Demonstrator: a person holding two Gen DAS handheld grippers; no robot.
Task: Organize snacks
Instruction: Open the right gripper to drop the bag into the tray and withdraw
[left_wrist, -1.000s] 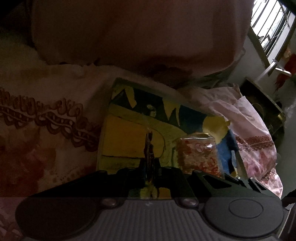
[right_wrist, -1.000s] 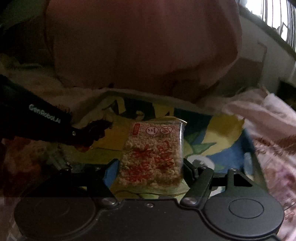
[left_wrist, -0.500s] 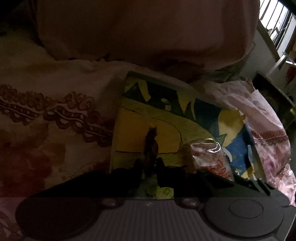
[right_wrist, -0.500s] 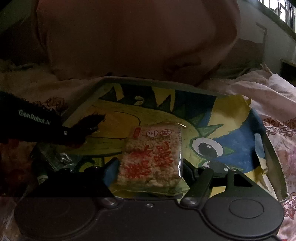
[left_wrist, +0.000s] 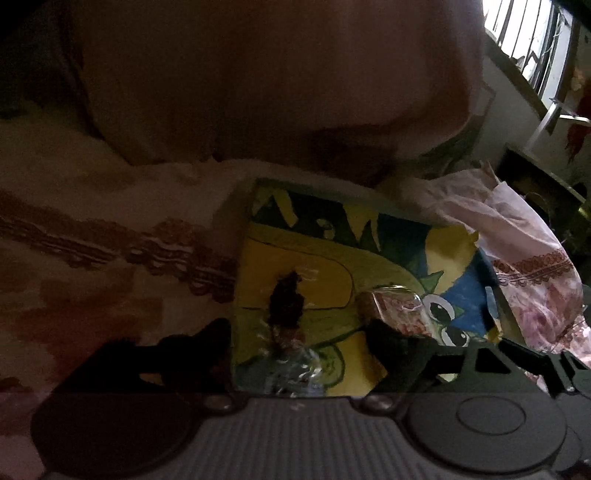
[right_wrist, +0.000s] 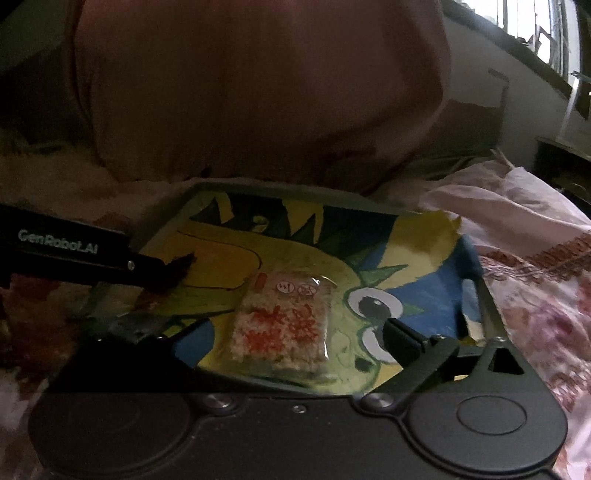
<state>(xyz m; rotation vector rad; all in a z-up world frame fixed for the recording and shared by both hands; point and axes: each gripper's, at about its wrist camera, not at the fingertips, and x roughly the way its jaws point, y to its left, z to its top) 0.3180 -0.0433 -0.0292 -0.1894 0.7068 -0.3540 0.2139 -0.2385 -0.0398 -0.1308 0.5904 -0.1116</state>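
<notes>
A clear packet of puffed rice cake with red print (right_wrist: 282, 319) lies flat in a shallow tray (right_wrist: 491, 317) lined with a yellow, green and blue cartoon picture; it also shows in the left wrist view (left_wrist: 397, 308). My right gripper (right_wrist: 291, 332) is open, its fingers standing apart on either side of the packet. My left gripper (left_wrist: 299, 332) is open over the tray's left part; a dark red snack in a clear wrapper (left_wrist: 286, 306) lies between its fingers. The left gripper's tip shows in the right wrist view (right_wrist: 162, 271).
The tray (left_wrist: 243, 236) rests on a bed covered with a pink and white patterned sheet (left_wrist: 110, 236). A large pink pillow (right_wrist: 258, 92) lies just behind the tray. A barred window (left_wrist: 532, 40) and a shelf are at the far right.
Both grippers have opened. The right one let go of the rice cake packet, which now lies in the tray. The left one let go of the dark red snack.
</notes>
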